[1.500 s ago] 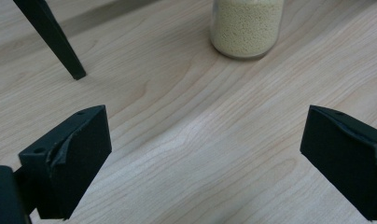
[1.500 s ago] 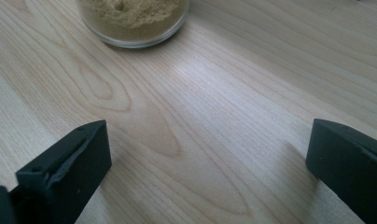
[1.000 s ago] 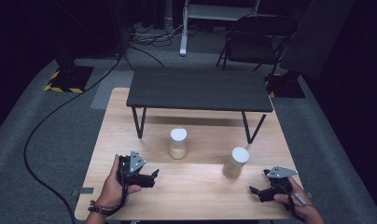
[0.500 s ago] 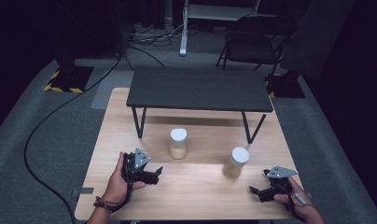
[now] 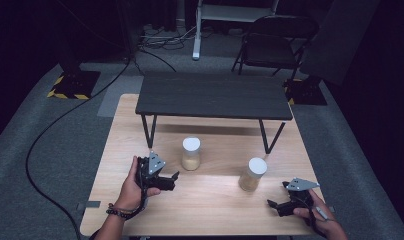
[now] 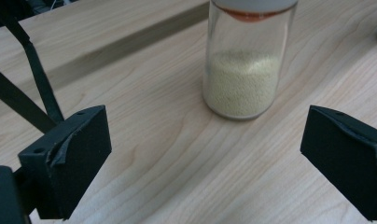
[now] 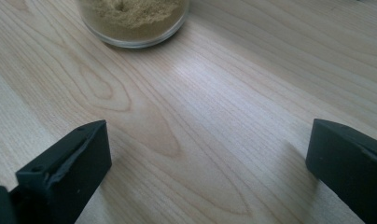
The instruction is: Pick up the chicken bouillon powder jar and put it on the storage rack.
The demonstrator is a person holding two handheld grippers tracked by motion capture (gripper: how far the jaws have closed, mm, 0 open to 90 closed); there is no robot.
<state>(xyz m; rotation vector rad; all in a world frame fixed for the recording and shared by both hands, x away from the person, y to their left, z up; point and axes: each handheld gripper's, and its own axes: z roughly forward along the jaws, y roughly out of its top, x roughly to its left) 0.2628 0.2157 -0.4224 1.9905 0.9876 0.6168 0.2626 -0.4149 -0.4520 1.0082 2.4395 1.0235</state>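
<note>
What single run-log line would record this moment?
left gripper: open, facing left jar | right gripper: open, near right jar | both jars upright on table

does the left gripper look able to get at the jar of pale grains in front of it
Probably yes. The left gripper is open, the pale-grain jar stands upright just ahead between its jaws' line, and only bare table lies between them.

The light wooden table [image 5: 205, 205] carries a low black metal-legged stand [image 5: 214, 95] at the back and two white-capped jars, left jar [image 5: 191, 154] and right jar [image 5: 253, 174], apparently holding grains.
</note>
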